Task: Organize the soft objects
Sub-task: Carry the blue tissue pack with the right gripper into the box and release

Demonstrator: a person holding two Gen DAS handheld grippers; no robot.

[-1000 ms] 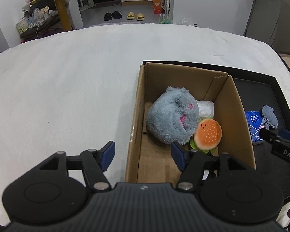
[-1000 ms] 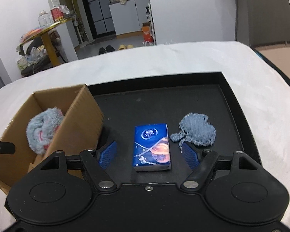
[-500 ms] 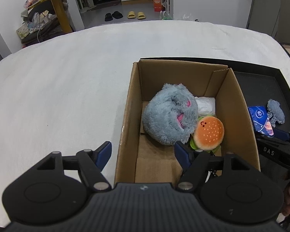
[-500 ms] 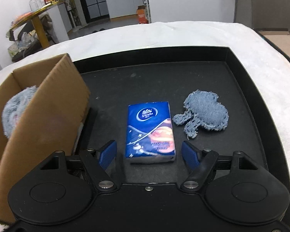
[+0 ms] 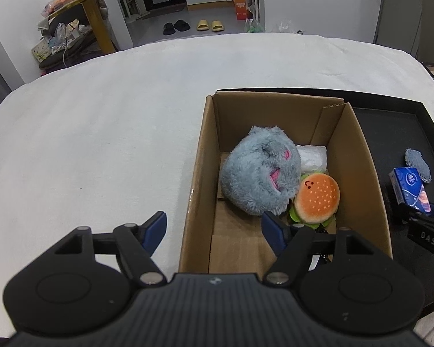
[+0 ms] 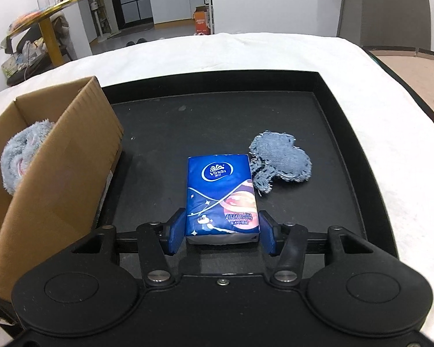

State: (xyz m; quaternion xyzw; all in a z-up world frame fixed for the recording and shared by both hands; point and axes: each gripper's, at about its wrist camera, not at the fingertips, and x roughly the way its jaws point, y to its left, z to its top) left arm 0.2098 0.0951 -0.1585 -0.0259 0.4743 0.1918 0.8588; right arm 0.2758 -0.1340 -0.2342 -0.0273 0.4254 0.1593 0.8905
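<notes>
On black tray (image 6: pixel 347 121), tissue pack (image 6: pixel 221 193) sits between right jaws (touching).

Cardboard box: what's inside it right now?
Cardboard box holds a grey plush, a burger toy and a white packet partly hidden behind the plush; beneath them is covered.

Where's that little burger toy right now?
In the left wrist view, the burger plush lies inside the cardboard box, toward its right wall, pressed against the grey fluffy plush, just ahead of the left tool.
</notes>
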